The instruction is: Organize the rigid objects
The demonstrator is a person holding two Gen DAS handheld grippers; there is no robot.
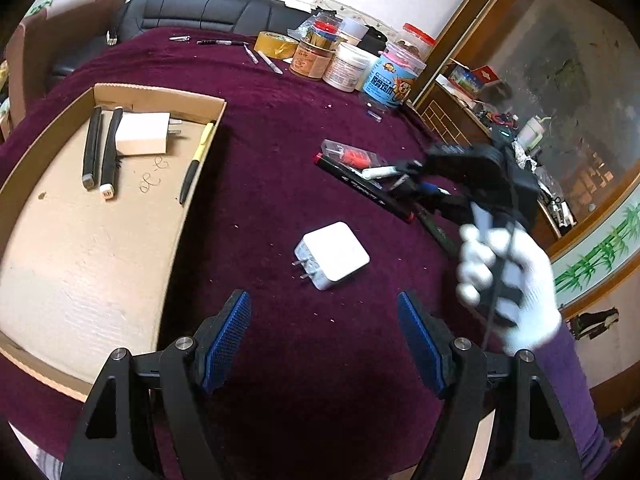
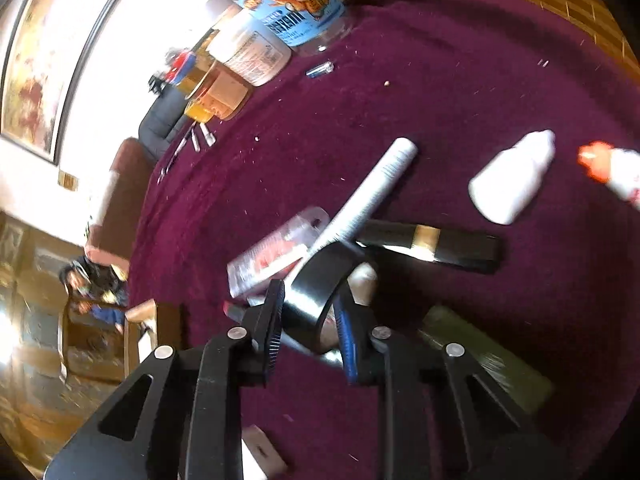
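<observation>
My left gripper (image 1: 324,320) stands open above the maroon cloth, with nothing between its blue pads. Just ahead of it a white plug charger (image 1: 334,254) lies flat with its prongs pointing left. A cardboard tray (image 1: 52,128) at left holds two black sticks, another white charger (image 1: 142,134) and a yellow-and-black pen (image 1: 198,160). My right gripper (image 2: 310,292) is shut on a black tape roll (image 2: 320,276), over a pile with a white tube (image 2: 376,188) and a clear packet (image 2: 276,252) with a red part. In the left wrist view a white-gloved hand (image 1: 516,280) holds that gripper, which is blurred.
Jars and a yellow tape roll (image 1: 276,44) crowd the table's far edge. A black bar with a tan band (image 2: 432,244), a white bottle (image 2: 512,176), a red-capped bottle (image 2: 612,172) and a green object (image 2: 488,356) lie near my right gripper. A wooden cabinet (image 1: 460,120) stands beyond.
</observation>
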